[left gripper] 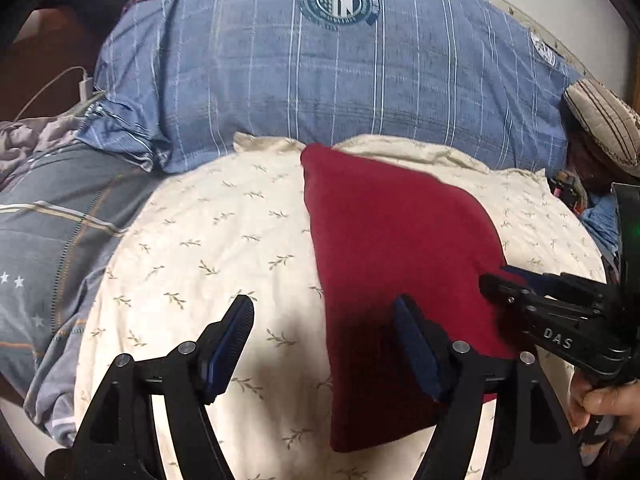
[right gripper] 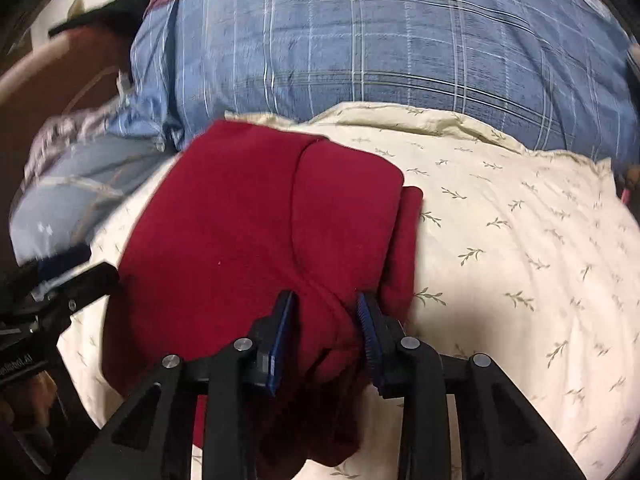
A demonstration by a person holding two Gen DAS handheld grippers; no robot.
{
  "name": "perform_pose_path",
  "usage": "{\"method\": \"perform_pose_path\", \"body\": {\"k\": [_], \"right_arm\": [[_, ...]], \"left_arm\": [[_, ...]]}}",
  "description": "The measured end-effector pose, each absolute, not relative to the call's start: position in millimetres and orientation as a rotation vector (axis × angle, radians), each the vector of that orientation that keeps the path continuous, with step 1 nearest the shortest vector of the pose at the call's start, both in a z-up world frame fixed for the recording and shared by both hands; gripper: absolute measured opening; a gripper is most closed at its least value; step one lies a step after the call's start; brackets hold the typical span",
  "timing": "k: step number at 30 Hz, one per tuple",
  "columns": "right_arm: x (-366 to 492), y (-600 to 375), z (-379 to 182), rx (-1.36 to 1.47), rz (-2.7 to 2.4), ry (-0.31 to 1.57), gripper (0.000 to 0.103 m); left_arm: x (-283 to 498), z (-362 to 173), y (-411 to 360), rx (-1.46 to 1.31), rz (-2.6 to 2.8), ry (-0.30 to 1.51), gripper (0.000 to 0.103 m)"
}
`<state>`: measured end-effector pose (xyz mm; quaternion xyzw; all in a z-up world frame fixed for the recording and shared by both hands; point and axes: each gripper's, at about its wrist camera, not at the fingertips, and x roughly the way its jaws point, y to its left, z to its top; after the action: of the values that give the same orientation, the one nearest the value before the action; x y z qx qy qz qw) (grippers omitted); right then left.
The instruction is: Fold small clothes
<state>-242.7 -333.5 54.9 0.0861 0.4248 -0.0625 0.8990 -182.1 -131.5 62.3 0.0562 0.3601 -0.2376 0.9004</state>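
Note:
A dark red garment (left gripper: 396,248) lies partly folded on a cream leaf-print pillow (left gripper: 208,248). My left gripper (left gripper: 324,312) is open and empty, hovering over the garment's left edge, with the right finger over the red cloth. My right gripper (right gripper: 326,308) is closed on a bunched near edge of the red garment (right gripper: 260,220), cloth pinched between its blue pads. The right gripper also shows at the right of the left wrist view (left gripper: 496,280), at the garment's right edge. The left gripper shows at the left edge of the right wrist view (right gripper: 104,272).
A large blue plaid pillow (left gripper: 320,80) lies behind the cream pillow (right gripper: 520,220). A grey-blue quilt (left gripper: 52,240) lies to the left. A white charger and cable (left gripper: 84,88) sit at the far left. A striped cushion (left gripper: 608,120) sits at the right.

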Motion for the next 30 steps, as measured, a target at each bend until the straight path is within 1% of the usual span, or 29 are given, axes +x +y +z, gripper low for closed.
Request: {"method": "perform_pose_path", "body": {"k": [3, 4, 5, 7, 8, 10, 14, 20, 30], "right_arm": [[-253, -325, 70, 0.178, -0.113, 0.849, 0.039], [-259, -321, 76, 0.175, -0.115, 0.833, 0.045], [-263, -317, 79, 0.172, -0.119, 0.821, 0.054], [-274, -310, 86, 0.164, -0.136, 0.790, 0.065], [-276, -307, 87, 0.160, -0.141, 0.782, 0.067], [-283, -302, 92, 0.143, -0.160, 0.765, 0.069], [-290, -302, 98, 0.139, -0.189, 0.741, 0.076], [-296, -302, 101, 0.148, -0.224, 0.726, 0.082], [-295, -298, 100, 0.142, -0.219, 0.740, 0.083]], "left_arm": [[-199, 70, -128, 0.123, -0.471, 0.696, 0.072], [-204, 72, -128, 0.124, -0.470, 0.684, 0.072], [-209, 74, -128, 0.123, -0.473, 0.676, 0.072], [-221, 77, -127, 0.112, -0.481, 0.660, 0.072], [-223, 77, -126, 0.107, -0.482, 0.655, 0.072], [-228, 78, -124, 0.105, -0.479, 0.648, 0.072], [-232, 80, -118, 0.101, -0.468, 0.635, 0.072], [-235, 86, -107, 0.071, -0.457, 0.626, 0.072], [-244, 93, -102, 0.080, -0.464, 0.609, 0.072]]}}
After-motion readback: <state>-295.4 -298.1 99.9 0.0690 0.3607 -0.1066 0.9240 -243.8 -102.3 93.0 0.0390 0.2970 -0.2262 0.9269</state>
